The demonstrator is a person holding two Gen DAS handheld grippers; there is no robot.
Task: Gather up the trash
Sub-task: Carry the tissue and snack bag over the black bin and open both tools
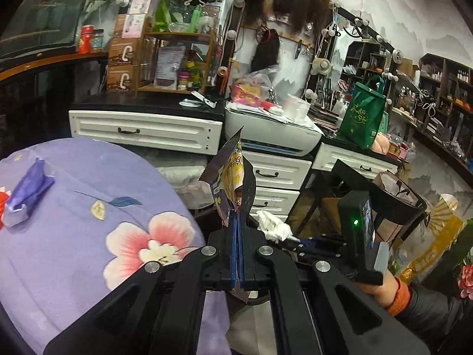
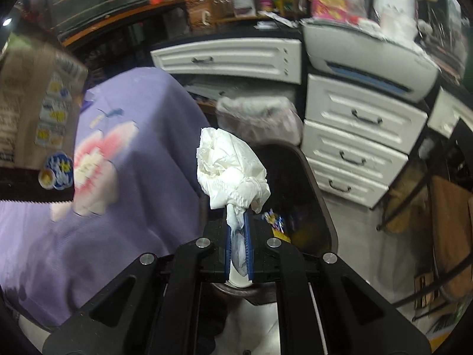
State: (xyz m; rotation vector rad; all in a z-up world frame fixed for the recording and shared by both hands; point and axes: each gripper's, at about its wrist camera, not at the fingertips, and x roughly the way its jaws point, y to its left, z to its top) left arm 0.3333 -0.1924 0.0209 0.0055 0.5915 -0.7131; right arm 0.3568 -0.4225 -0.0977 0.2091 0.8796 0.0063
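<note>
1. Left gripper [image 1: 238, 222] pressed together on a dark snack wrapper [image 1: 233, 177], the wrapper sticking up past the tips, clear of the purple flowered cloth [image 1: 88, 222].
2. Right gripper [image 2: 238, 227] pinching a crumpled white tissue [image 2: 230, 165], held right over the open black bin [image 2: 313, 177].
3. Step in hand, by the look of it: carrying two picked-up pieces to the bin. Tissue already above the opening; wrapper apparently short of it.
4. Next move likely calls for spreading the right jaws so the tissue drops inside, then bringing the wrapper over the same opening before letting go.
5. Left behind on the cloth: a purple-and-white crumpled packet [image 1: 26, 195], probably more trash to fetch.
6. Inside the bin: a colourful scrap [image 2: 276, 222] near the rim; the rest too dark to read.
7. Bin's near edge cut off by the gripper body; wrapper print blurred; beyond, white drawers [image 2: 354, 136] and cluttered shelves hard to sort out.
</note>
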